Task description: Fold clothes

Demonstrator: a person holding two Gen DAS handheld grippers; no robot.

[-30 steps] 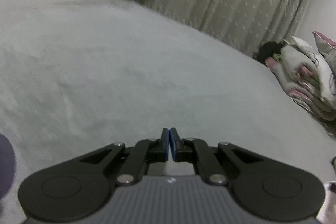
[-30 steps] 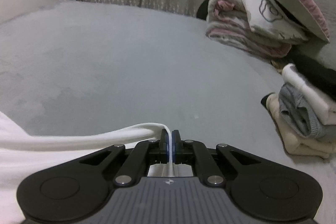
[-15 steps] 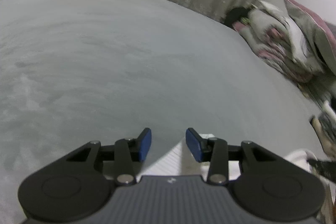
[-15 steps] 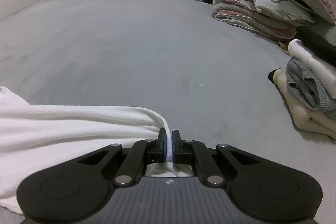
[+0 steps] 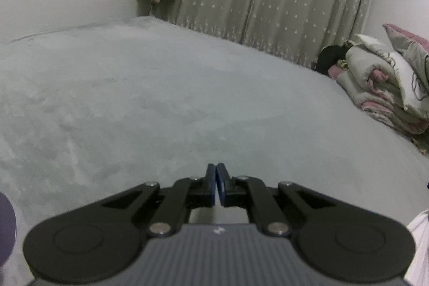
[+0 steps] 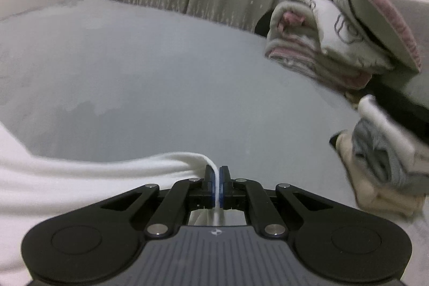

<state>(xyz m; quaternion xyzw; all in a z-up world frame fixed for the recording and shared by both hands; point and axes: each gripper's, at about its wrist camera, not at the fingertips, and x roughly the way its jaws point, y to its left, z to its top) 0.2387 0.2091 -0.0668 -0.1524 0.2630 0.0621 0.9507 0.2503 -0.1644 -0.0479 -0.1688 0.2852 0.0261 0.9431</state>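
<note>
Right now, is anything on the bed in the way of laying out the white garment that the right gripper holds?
Nothing visible: the grey bedspread ahead of the right gripper is bare. The white garment trails left; folded clothes sit right.

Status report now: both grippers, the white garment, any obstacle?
Left gripper shut, empty. Right gripper shut on white cotton garment, draped left. Grey bed cover ahead bare; folded clothes stack at right.

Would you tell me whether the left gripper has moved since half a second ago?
Yes. The left gripper swung left: the folded bedding slid toward the right edge, and it has shut.
</note>
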